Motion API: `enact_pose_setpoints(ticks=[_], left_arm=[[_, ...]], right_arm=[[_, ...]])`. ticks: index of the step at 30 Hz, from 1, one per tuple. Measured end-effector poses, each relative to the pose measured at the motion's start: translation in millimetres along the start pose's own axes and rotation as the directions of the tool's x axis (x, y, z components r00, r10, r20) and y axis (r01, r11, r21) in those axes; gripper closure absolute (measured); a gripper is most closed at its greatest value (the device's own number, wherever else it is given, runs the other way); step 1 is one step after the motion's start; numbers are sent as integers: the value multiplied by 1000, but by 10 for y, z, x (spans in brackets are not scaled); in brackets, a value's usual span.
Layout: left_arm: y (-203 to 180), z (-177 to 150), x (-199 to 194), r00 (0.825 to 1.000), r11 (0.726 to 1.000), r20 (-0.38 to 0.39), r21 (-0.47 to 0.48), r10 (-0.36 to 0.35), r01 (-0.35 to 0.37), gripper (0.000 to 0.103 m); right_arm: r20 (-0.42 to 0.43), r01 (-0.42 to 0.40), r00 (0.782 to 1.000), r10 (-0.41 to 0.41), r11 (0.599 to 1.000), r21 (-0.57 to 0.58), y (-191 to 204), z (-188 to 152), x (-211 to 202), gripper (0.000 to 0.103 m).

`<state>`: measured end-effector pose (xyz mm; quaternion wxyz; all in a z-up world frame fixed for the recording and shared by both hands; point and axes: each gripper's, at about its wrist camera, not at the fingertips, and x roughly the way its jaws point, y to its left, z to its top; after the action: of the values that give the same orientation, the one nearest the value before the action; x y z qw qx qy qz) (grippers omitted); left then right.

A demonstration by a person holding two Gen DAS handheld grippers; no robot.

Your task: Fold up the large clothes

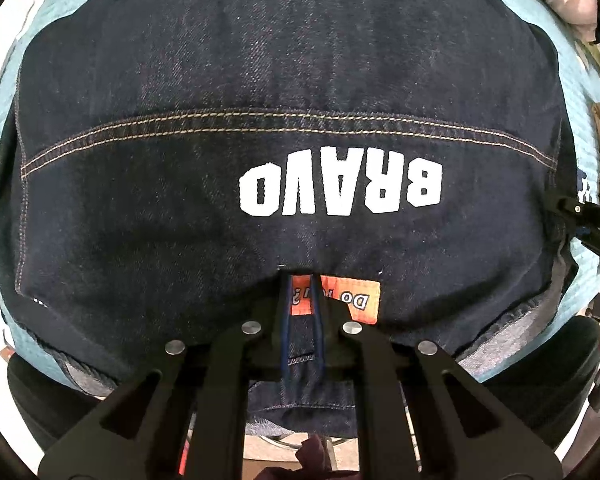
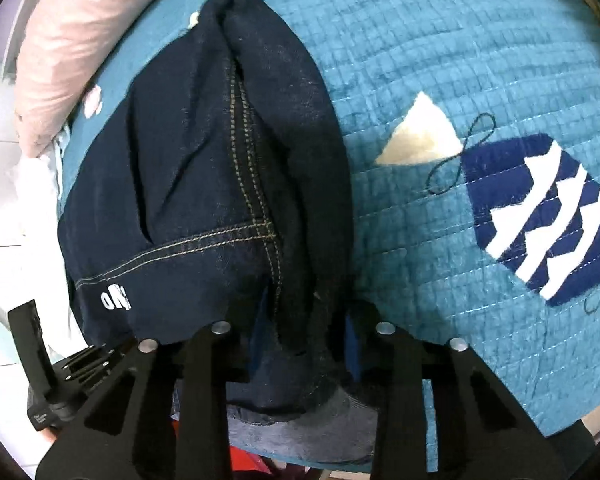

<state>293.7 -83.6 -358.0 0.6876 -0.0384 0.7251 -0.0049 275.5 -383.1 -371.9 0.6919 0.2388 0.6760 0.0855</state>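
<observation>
A dark navy denim jacket (image 1: 260,80) lies back-up on a teal quilt (image 1: 576,92). White letters "BRAVO" (image 1: 340,188) read upside down below a tan double-stitched seam. An orange label (image 1: 356,300) shows at the collar. My left gripper (image 1: 302,312) is shut on the collar edge at the near middle. My right gripper (image 2: 300,332) is shut on a bunched fold at the jacket's (image 2: 204,184) side seam. The right gripper also shows in the left wrist view (image 1: 588,220) at the jacket's right edge.
The teal quilt (image 2: 440,60) has a navy and white striped patch (image 2: 540,216) and a cream triangle patch (image 2: 418,136). A pink pillow (image 2: 80,40) lies at the far left. The other gripper (image 2: 48,376) shows at the lower left.
</observation>
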Motion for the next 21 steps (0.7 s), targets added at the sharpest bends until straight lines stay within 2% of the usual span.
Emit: enact_pose_setpoints(ticks=[2, 4, 6, 10, 16, 21], left_arm=[[-21, -18, 3, 1000, 1000, 5, 10, 9, -9, 93], [-10, -20, -29, 1000, 1000, 5, 4, 3, -3, 93], [-1, -23, -34, 1000, 1000, 4, -2, -6, 6, 93], [-7, -42, -35, 1000, 1000, 4, -4, -17, 17, 93], [120, -46, -34, 997, 997, -3, -18, -74, 74, 93], [292, -26, -87, 990, 990, -30, -32, -141, 140, 93]], right_arm=[[18, -28, 999, 27, 999, 25, -22, -40, -83, 83], [60, -41, 997, 43, 999, -28, 56, -106, -260, 86], [85, -133, 986, 140, 988, -82, 209, -194, -437, 86], [112, -192, 972, 208, 971, -141, 646, -276, -695, 87], [100, -212, 964, 246, 940, -266, 1445, -433, -936, 87], [95, -179, 971, 219, 931, -319, 1955, -493, -959, 87]])
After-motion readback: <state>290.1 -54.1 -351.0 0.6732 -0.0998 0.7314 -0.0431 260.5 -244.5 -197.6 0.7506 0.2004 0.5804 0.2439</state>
